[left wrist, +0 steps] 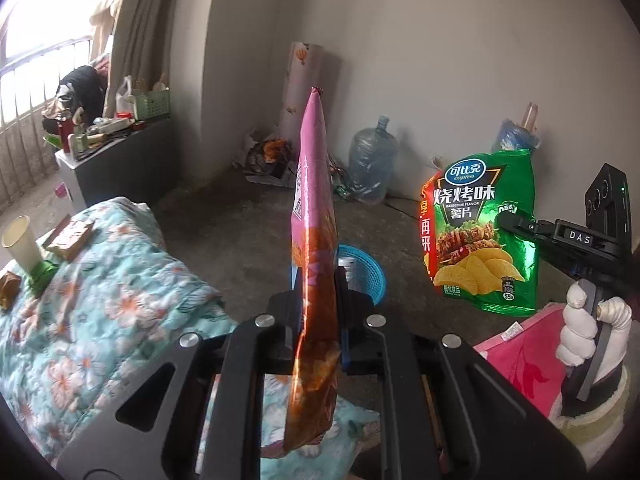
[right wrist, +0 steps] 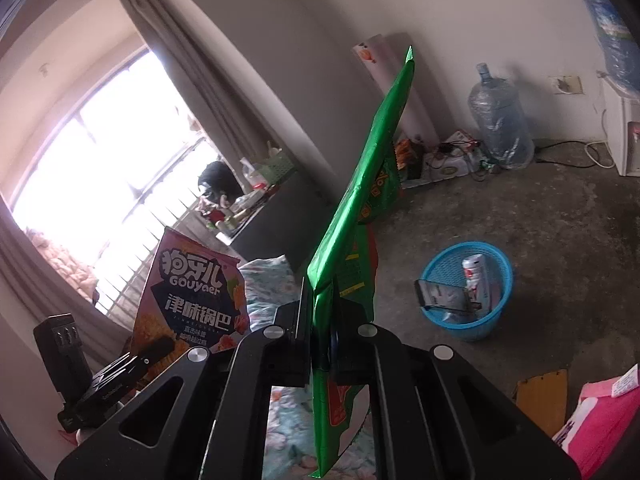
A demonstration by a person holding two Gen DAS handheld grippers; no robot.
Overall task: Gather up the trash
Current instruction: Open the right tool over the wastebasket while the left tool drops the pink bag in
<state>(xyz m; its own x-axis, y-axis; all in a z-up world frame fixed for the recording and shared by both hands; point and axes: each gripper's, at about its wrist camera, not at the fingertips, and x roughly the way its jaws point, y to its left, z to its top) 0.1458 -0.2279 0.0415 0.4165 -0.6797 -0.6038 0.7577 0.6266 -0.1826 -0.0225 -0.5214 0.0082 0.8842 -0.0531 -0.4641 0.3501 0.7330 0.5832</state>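
Pink foil snack bag (left wrist: pixel 314 216) clamped edge-on in left gripper (left wrist: pixel 318 316) jaws, held upright above floral quilted bed (left wrist: pixel 100 280). Green foil barbecue chip bag (right wrist: pixel 360 208) pinched in right gripper (right wrist: pixel 320 332) jaws. Blue plastic mesh basket (right wrist: pixel 466 284) on concrete floor (right wrist: pixel 540 220), holding a tube and a wrapper.

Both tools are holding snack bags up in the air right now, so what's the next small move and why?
Probably carry the right tool, shut on the green chip bag, forward over the blue basket on the floor and let go there. The basket is open-topped with trash already in it, and the left tool grips the pink snack bag, which could follow.
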